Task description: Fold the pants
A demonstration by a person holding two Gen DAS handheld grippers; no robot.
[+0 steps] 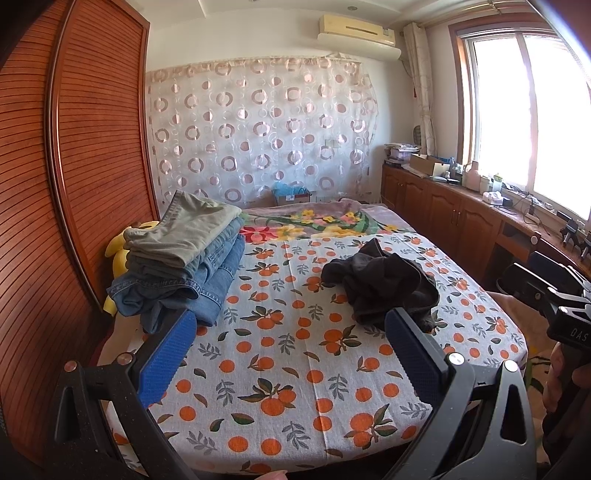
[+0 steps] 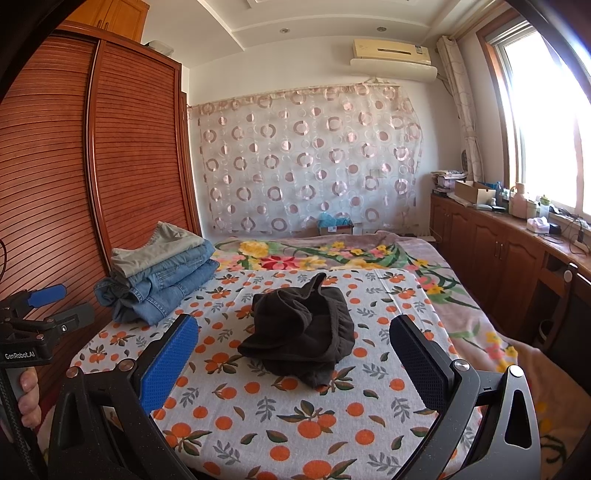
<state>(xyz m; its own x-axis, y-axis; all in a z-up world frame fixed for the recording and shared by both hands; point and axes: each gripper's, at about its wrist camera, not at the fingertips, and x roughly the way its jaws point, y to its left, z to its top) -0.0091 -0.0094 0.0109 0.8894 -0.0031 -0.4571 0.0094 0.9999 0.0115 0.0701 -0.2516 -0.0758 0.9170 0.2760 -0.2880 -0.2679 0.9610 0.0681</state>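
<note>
A bed spread with a pale woven sheet (image 1: pixel 295 387) printed with oranges and grey-green leaves fills the lower half of both wrist views, its far end covered by a plush mauve blanket (image 2: pixel 332 254) with red and yellow flowers. A slatted, reddish-brown wardrobe (image 1: pixel 74 147) rises along the left of the frames; a sheer curtain (image 2: pixel 306 158) patterned with pink rings hangs across the back wall, under a cream air conditioner (image 1: pixel 360 35). Wooden cabinets (image 2: pixel 498 243) cluttered with boxes and bottles run beneath the bright window (image 1: pixel 524 110) at right.

At centre frame in the right wrist view, the dark charcoal pants (image 2: pixel 303 332) lie in a soft, crumpled heap on the sheet, unfolded. At left, near the wardrobe, sits a stack of folded clothes (image 1: pixel 184 266): blue denim below, grey-green cloth on top.

The left gripper (image 1: pixel 291 354) hangs over the sheet with its ribbed blue pads spread wide, empty. The right gripper (image 2: pixel 295 362) is likewise released, its fingers parted just short of the pants, touching nothing.
</note>
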